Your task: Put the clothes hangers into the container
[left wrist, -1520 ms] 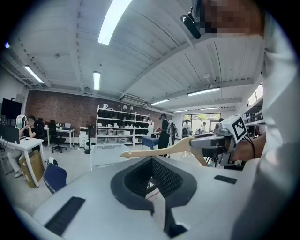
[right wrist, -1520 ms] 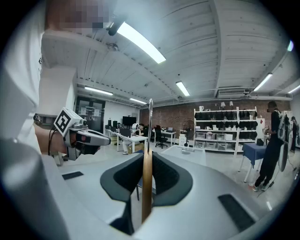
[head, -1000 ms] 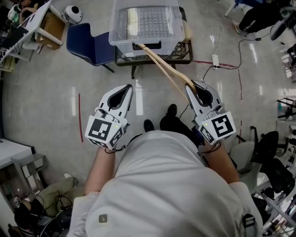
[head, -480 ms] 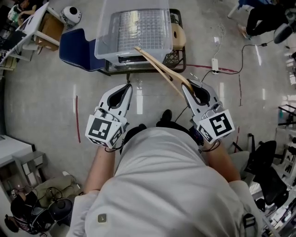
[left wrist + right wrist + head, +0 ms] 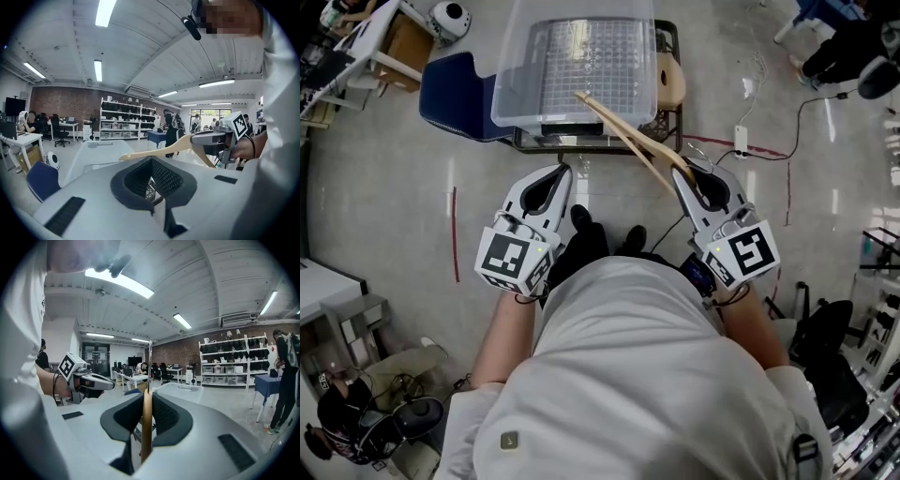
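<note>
- One wooden clothes hanger (image 5: 628, 136) is in play. The right hand-held gripper (image 5: 687, 176) pinches it, both pads pressed on the wood near the neck.
- The hanger's long axis runs straight from that gripper toward the container (image 5: 508, 84). Its free end reaches over the container's near rim, toward the right corner.
- The container is a clear tub on a dark stand (image 5: 673, 120), directly ahead of both grippers.
- The left hand-held gripper (image 5: 559, 178) is pressed together on nothing. It hangs just short of the container's near wall, beside the hanger but apart from it.
- The right arm carries the load and its end of the hanger is the far one from the container, so the likely move is a push forward along that axis, a drop, then a release.
- The head view gives the plan: hanger tip over the tub, gripper outside it. It does not show how high the tip rides above the rim.
- The left gripper view shows the hanger side-on (image 5: 164, 149), one arm sloping down toward the container's wall (image 5: 89, 157), and the tip looks level with or just above the rim.
- The right gripper view shows the hanger edge-on (image 5: 146, 423) between the pads, its metal hook (image 5: 149, 362) rising upright, and the container (image 5: 187, 394) just beyond.
</note>
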A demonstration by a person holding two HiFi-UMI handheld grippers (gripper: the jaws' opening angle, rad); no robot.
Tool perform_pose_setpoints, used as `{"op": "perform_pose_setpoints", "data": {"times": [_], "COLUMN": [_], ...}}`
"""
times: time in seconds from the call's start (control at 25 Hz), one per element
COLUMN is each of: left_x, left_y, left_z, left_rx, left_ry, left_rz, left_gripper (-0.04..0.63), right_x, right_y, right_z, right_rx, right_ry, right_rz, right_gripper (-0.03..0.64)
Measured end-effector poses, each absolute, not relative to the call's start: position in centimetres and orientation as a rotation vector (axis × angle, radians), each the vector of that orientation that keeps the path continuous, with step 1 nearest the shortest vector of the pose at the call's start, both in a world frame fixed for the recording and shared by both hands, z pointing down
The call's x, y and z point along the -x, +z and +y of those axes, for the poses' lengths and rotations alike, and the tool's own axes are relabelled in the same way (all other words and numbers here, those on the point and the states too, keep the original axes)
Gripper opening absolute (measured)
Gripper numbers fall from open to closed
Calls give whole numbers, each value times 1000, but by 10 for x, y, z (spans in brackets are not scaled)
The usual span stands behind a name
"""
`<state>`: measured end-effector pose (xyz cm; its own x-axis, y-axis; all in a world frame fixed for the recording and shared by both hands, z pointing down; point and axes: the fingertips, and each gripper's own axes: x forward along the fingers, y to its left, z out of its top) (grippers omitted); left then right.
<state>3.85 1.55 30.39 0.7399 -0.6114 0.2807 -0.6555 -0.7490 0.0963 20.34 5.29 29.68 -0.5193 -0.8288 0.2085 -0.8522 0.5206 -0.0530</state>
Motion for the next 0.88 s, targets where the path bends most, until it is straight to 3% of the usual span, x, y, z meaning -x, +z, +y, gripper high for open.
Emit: {"op": "perform_pose_setpoints", "data": {"times": [0.88], "left_x": [88], "left_y": [289], "left_z": [-93], "left_rx": [-2797], "left_ry": [221], "left_rz": [-1016], "left_gripper": [17], "right_x": [-100], "right_y": [277], "right_z": [-64], "right_rx": [-1508], "right_ry": [207], "right_rz": [-2571], "right_gripper": [66]}}
